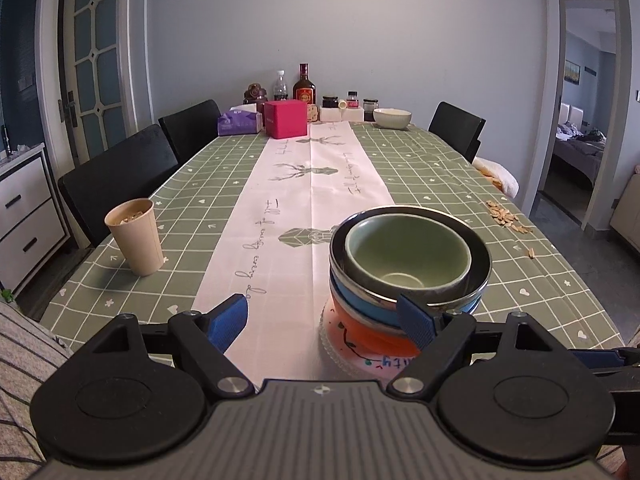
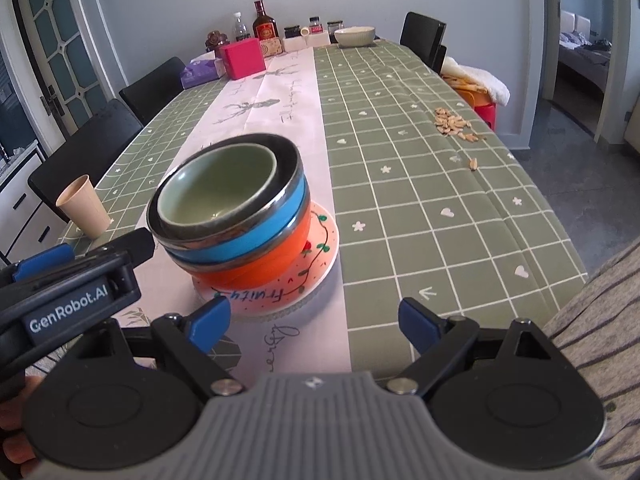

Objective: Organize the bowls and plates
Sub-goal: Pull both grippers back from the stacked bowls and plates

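A stack stands on the table runner: a green bowl point(image 1: 404, 258) point(image 2: 218, 184) nested in a blue steel-rimmed bowl point(image 1: 364, 300) point(image 2: 248, 236), on an orange bowl point(image 1: 372, 330) point(image 2: 256, 270), on a pink patterned plate point(image 1: 360, 356) point(image 2: 316, 252). My left gripper point(image 1: 322, 322) is open, just in front of the stack, its right fingertip point(image 1: 416, 318) close to the blue bowl's rim. My right gripper point(image 2: 314, 326) is open and empty, near the table's front edge, right of the stack. The left gripper's body point(image 2: 68, 296) shows in the right wrist view.
A paper cup point(image 1: 136, 236) point(image 2: 84, 206) stands to the left. Seeds point(image 1: 508, 216) point(image 2: 454, 122) lie scattered on the right. At the far end are a white bowl point(image 1: 392, 117), a pink box point(image 1: 286, 118), tissues and bottles. Black chairs point(image 1: 116, 176) line both sides.
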{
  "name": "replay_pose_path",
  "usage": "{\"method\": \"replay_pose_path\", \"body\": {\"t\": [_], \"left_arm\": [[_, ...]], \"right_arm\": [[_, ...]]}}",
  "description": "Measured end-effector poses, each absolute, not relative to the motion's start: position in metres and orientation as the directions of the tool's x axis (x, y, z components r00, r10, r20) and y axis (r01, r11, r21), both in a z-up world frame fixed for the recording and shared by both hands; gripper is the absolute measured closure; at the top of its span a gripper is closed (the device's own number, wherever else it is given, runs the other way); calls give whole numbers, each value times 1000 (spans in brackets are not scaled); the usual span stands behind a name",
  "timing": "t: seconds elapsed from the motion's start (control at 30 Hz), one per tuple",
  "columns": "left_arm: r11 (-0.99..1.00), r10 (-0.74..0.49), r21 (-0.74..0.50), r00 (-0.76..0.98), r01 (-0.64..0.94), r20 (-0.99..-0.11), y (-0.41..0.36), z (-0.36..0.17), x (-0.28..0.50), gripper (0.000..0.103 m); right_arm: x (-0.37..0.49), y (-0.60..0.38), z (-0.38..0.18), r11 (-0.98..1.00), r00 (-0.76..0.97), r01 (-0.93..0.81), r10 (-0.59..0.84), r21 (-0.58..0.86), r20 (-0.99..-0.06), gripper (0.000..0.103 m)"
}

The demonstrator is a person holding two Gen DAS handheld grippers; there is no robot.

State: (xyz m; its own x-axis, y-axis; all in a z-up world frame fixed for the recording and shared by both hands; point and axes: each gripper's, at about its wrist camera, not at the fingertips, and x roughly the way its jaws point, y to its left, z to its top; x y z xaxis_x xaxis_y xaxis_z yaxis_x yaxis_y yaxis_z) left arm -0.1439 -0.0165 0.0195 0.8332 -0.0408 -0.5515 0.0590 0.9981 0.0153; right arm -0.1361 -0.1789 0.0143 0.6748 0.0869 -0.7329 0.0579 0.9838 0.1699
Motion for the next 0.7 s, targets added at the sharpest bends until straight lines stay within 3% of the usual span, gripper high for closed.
{"method": "replay_pose_path", "body": {"t": [0.7], "left_arm": [[1000,-20,5,788,29,-615,-11,7,-138,4]], "right_arm": [[-131,-170,1,984,627,57,97,170,-773,14]]}}
